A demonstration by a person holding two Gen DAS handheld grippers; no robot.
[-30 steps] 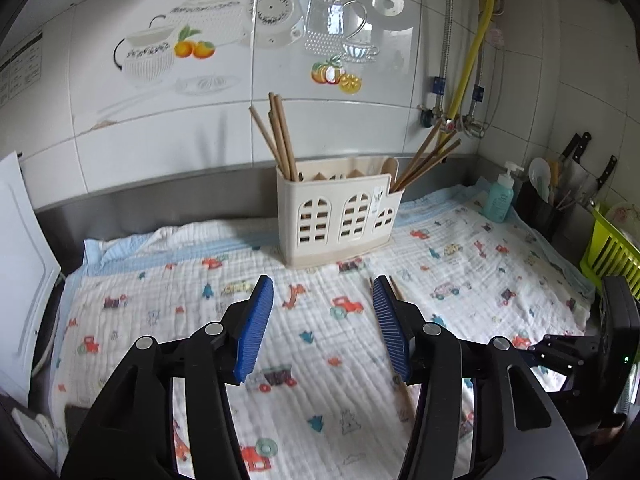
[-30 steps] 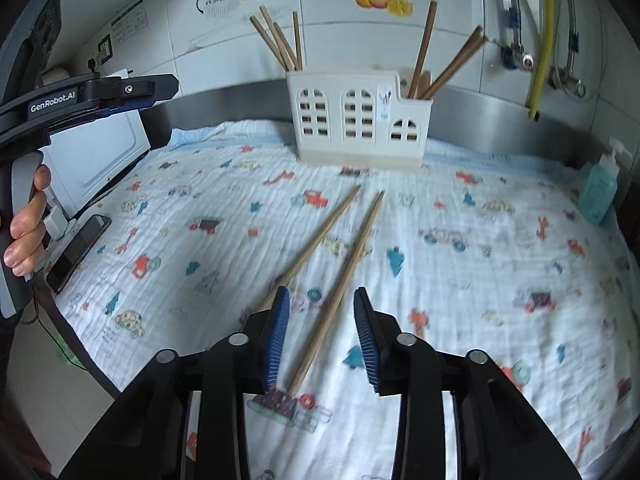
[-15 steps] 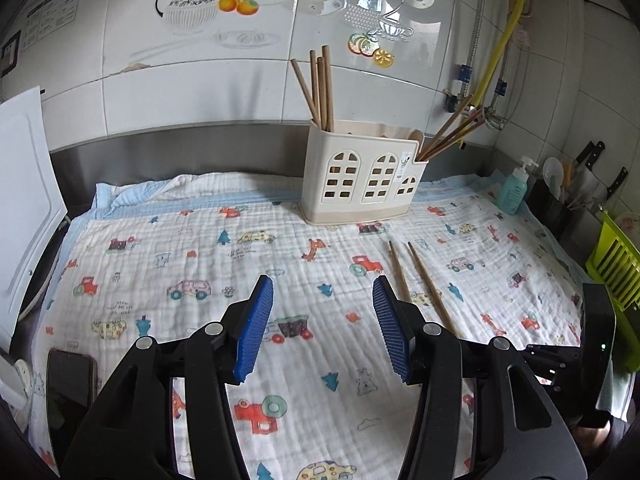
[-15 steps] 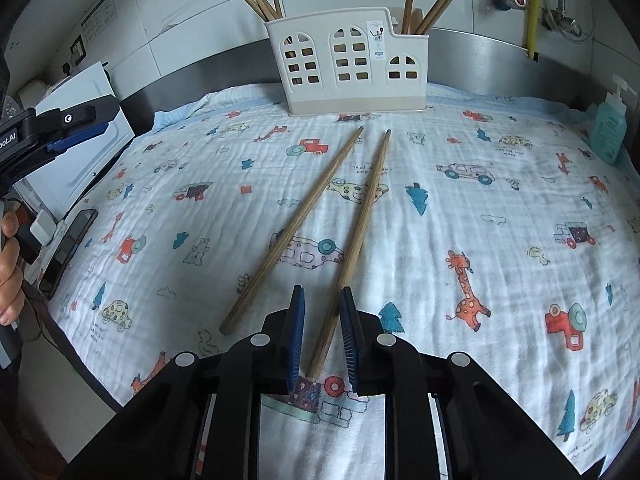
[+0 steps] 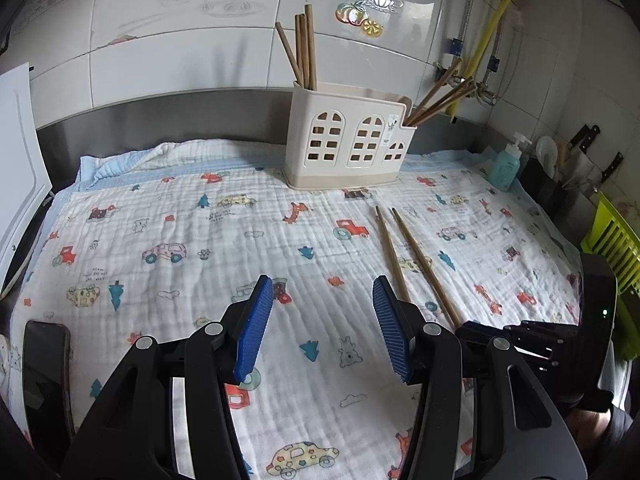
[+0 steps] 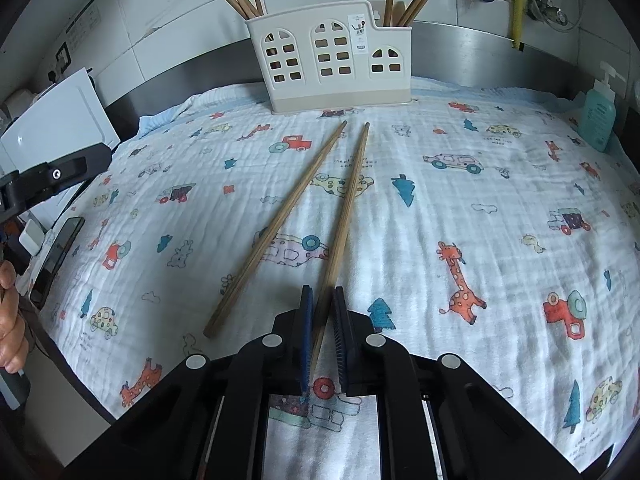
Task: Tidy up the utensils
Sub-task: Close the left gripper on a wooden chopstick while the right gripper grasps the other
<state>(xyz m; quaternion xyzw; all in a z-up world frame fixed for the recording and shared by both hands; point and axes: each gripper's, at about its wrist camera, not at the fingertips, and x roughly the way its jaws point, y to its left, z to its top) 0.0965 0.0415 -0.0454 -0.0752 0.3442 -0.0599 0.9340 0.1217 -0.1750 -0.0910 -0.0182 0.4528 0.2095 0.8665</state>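
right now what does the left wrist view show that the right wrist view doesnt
Only the left wrist view shows the open left gripper over bare cloth, the knives at the far right and the green rack. Only the right wrist view shows the right gripper closed around the near end of the right chopstick, and a hand at the left edge. Both show the white utensil holder with chopsticks standing in it, the two loose chopsticks on the printed cloth, the soap bottle and the phone.

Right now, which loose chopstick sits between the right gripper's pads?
The right-hand chopstick: its near end runs between the right gripper pads. The left one lies clear.
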